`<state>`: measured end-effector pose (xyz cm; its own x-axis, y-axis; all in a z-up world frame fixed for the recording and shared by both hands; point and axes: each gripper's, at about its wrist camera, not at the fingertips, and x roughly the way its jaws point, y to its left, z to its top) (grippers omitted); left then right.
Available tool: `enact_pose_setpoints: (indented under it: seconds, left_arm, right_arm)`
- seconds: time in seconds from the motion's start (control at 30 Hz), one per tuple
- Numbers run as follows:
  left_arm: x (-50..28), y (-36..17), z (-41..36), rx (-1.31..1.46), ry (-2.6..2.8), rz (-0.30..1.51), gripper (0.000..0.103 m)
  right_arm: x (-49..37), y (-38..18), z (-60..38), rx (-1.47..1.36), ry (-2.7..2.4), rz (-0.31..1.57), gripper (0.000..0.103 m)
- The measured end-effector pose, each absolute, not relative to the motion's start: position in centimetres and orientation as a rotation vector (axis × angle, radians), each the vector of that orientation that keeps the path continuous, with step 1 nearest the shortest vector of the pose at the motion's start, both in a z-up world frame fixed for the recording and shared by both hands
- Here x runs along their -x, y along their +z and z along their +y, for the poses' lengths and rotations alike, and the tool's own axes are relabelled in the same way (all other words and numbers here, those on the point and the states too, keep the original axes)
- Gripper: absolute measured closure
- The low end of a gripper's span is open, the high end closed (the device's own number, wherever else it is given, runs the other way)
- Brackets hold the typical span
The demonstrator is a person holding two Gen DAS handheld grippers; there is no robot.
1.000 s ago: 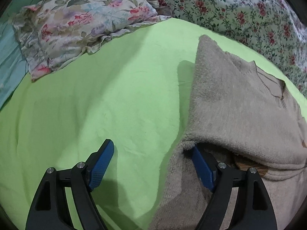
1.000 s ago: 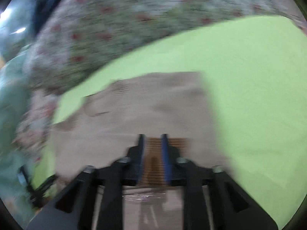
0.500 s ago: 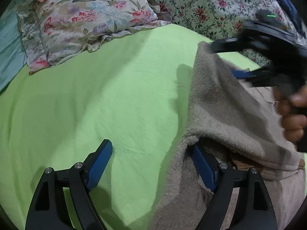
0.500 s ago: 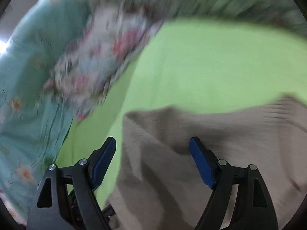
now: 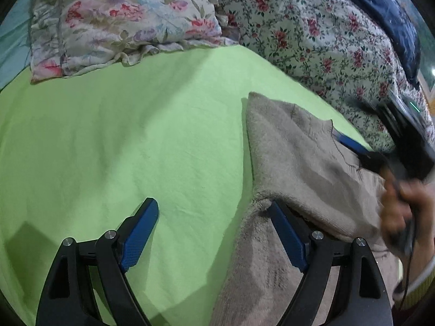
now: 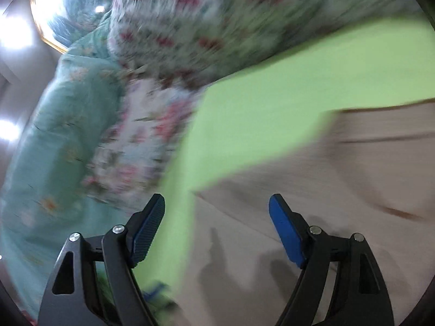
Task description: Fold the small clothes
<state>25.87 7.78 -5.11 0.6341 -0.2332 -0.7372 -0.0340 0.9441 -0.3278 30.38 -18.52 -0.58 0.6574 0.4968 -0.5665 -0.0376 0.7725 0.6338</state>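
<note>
A beige knitted sweater (image 5: pixel 296 160) lies partly folded on the green sheet (image 5: pixel 122 149), at the right of the left wrist view. My left gripper (image 5: pixel 214 217) is open. Its right finger (image 5: pixel 288 236) is tucked under the folded edge, its left finger over bare sheet. My right gripper (image 6: pixel 217 222) is open and empty above the sweater (image 6: pixel 326 190), near its left edge; this view is blurred. In the left wrist view the right gripper (image 5: pixel 380 149) sits at the sweater's collar, held by a hand.
A floral pillow (image 5: pixel 114 19) lies at the back left and a floral quilt (image 5: pixel 312 38) along the back right. A teal blanket (image 6: pixel 54 135) lies left of the sheet in the right wrist view. A dark blue cloth (image 5: pixel 388 13) lies at the far right.
My right gripper opened and let go of the sweater, then swung across above it. The left gripper stayed open in place with its right finger under the fold.
</note>
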Motion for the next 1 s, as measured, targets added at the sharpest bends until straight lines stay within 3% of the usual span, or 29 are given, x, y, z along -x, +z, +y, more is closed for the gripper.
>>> enact_pose_setpoints:
  seconds: [0.27, 0.4, 0.47, 0.5, 0.53, 0.7, 0.83, 0.9, 0.97, 1.0]
  left_arm:
    - [-29.2, -3.8, 5.1, 0.157, -0.066, 0.928, 0.018]
    - [-31.3, -4.8, 3.8, 0.085, -0.038, 0.975, 0.018]
    - [-31.9, -5.6, 3.5, 0.070, -0.030, 1.002, 0.018]
    - [-31.8, -5.7, 3.4, 0.063, -0.028, 1.004, 0.018]
    - [-31.7, -5.7, 3.3, 0.051, -0.025, 1.003, 0.018]
    - [-31.6, -5.5, 2.7, 0.004, -0.039, 1.007, 0.017]
    - [-31.3, -5.9, 1.9, -0.040, -0.026, 1.010, 0.016]
    - [-30.6, -5.3, 2.1, -0.048, -0.030, 1.018, 0.016]
    - [-29.3, -4.7, 2.6, -0.048, -0.046, 1.018, 0.016]
    - [-28.0, -4.4, 3.0, -0.050, -0.063, 1.025, 0.016]
  right_arm:
    - [-13.0, 0.2, -33.6, -0.542, -0.164, 0.761, 0.026]
    - [-10.3, -1.7, -34.7, -0.533, -0.212, 0.825, 0.034]
    - [-10.7, -3.3, -34.1, -0.533, -0.153, 0.884, 0.059]
    - [-11.2, -4.0, -33.5, -0.525, -0.121, 0.921, 0.087]
    - [-11.4, -3.9, -33.1, -0.509, -0.108, 0.926, 0.094]
    - [-9.6, 0.3, -32.5, -0.405, -0.188, 0.760, 0.094]
    - [-11.4, -3.0, -32.6, -0.328, -0.288, 0.941, 0.085]
    - [-10.2, -3.3, -32.8, -0.366, -0.306, 0.937, 0.083]
    - [-8.4, -2.2, -32.5, -0.396, -0.313, 0.896, 0.072]
    - [-7.4, -1.7, -32.4, -0.410, -0.305, 0.877, 0.059]
